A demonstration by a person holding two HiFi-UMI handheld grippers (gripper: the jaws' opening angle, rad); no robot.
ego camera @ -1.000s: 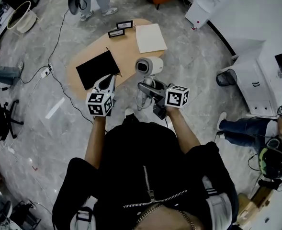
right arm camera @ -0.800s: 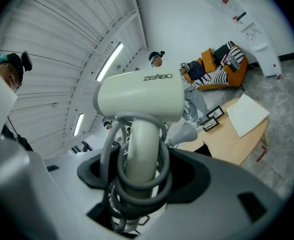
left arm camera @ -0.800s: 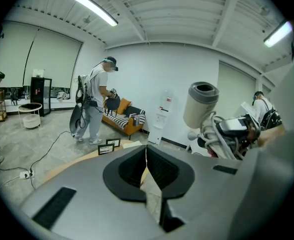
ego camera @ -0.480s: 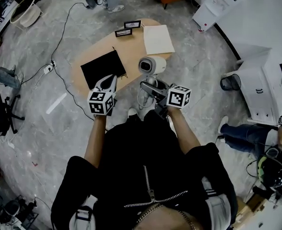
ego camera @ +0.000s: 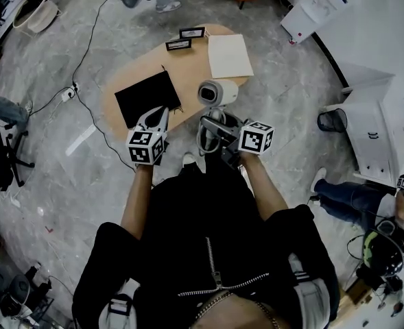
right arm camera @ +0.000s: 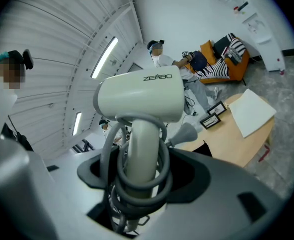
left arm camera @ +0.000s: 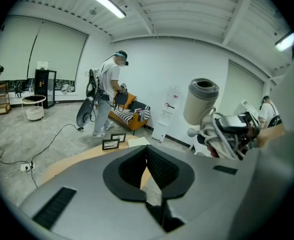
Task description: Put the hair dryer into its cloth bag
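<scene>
The white hair dryer [ego camera: 216, 92] stands upright in my right gripper [ego camera: 213, 125], just off the near right edge of the wooden table [ego camera: 188, 70]. In the right gripper view the jaws of the right gripper [right arm camera: 141, 166] are shut on the dryer's handle [right arm camera: 142, 144], which has grey cord coiled round it. The black cloth bag [ego camera: 147, 97] lies flat on the table's near left part. My left gripper [ego camera: 156, 113] hovers at the bag's near edge. Seen in its own view, the left gripper [left arm camera: 147, 153] is shut and holds nothing.
A white sheet [ego camera: 230, 55] and two small framed cards [ego camera: 185, 38] lie on the table's far part. Cables [ego camera: 85, 60] run over the floor at left. A bin [ego camera: 332, 120] and a seated person [ego camera: 356, 184] are at right; another person [left arm camera: 107, 96] stands beyond the table.
Both grippers have edged a little toward the table, the right one still carrying the dryer. The person beyond the table has slid toward the picture's top edge.
</scene>
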